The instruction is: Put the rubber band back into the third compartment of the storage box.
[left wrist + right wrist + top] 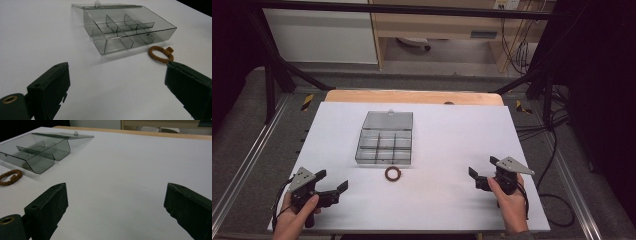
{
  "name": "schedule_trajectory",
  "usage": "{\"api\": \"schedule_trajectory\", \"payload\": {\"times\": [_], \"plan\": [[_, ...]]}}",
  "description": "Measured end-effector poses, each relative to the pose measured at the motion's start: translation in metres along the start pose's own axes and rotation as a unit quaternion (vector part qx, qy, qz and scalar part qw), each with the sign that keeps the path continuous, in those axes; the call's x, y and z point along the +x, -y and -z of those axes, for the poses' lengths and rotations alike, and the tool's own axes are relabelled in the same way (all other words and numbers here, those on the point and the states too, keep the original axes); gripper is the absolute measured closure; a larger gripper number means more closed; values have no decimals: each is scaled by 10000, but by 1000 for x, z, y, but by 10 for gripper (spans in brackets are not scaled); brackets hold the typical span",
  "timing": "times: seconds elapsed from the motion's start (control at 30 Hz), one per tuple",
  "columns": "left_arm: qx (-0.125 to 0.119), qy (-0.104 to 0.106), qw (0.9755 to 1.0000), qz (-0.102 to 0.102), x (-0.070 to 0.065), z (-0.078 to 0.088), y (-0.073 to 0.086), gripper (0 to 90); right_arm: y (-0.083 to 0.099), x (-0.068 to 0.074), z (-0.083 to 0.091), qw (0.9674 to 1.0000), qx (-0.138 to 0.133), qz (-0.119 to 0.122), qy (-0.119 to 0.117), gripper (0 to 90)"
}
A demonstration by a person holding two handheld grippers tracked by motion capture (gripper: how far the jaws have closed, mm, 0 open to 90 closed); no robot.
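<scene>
A white table [447,145] carries a clear plastic compartment box [384,141] with its lid laid open behind it, standing toward the far middle. Just in front of the box, apart from it, lies a small brown braided ring [393,173]. The left gripper [333,186] hovers near the table's front left, jaws spread wide with nothing between them. The right gripper [482,172], near the front right, is likewise wide open and holds nothing.
</scene>
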State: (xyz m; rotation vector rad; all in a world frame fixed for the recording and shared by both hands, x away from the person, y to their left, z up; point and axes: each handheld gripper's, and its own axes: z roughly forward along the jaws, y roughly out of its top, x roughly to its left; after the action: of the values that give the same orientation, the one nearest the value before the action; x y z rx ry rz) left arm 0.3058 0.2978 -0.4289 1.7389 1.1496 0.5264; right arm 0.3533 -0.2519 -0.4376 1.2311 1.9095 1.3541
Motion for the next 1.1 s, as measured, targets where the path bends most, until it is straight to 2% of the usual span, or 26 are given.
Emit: {"api": "schedule_trajectory", "payload": {"times": [0.03, 0.1, 0.37, 0.5, 0.67, 0.77, 0.9, 0.97, 1.03, 1.07, 1.1], "plan": [[8, -4, 10000, -14, 0, -1, 0, 62, 0, 0, 0, 10000, 0, 0, 0, 55], [0, -20, 10000, -25, 0, -1, 0, 62, -1, 3, -2, 9998, -8, 98, 187, 55], [2, -45, 10000, -82, 0, 0, 1, 62, -3, 10, -2, 9999, -22, 141, 60, 54], [16, -117, 9999, -71, 2, 1, 2, 62, -2, 17, -4, 9995, 219, 177, -124, 48], [46, -128, 9999, -30, 2, 0, 3, 62, -6, 33, -8, 9983, 292, 284, -420, 48], [48, -131, 9999, -9, 2, 0, 4, 62, -5, 38, -12, 9970, 386, 431, -508, 55], [67, -117, 9999, -14, 2, 0, 4, 62, -5, 44, -15, 9960, 439, 377, -688, 54], [79, -117, 9999, -19, 2, 0, 4, 62, -5, 52, -18, 9939, 513, 349, -915, 55], [82, -121, 9999, -15, 1, 0, 4, 62, -5, 55, -20, 9931, 540, 404, -955, 56], [92, -140, 9999, -6, 1, 0, 4, 62, -4, 62, -24, 9923, 569, 552, -955, 57], [105, -154, 9998, 12, 1, -1, 4, 62, -4, 65, -26, 9916, 597, 565, -1003, 56]]}}
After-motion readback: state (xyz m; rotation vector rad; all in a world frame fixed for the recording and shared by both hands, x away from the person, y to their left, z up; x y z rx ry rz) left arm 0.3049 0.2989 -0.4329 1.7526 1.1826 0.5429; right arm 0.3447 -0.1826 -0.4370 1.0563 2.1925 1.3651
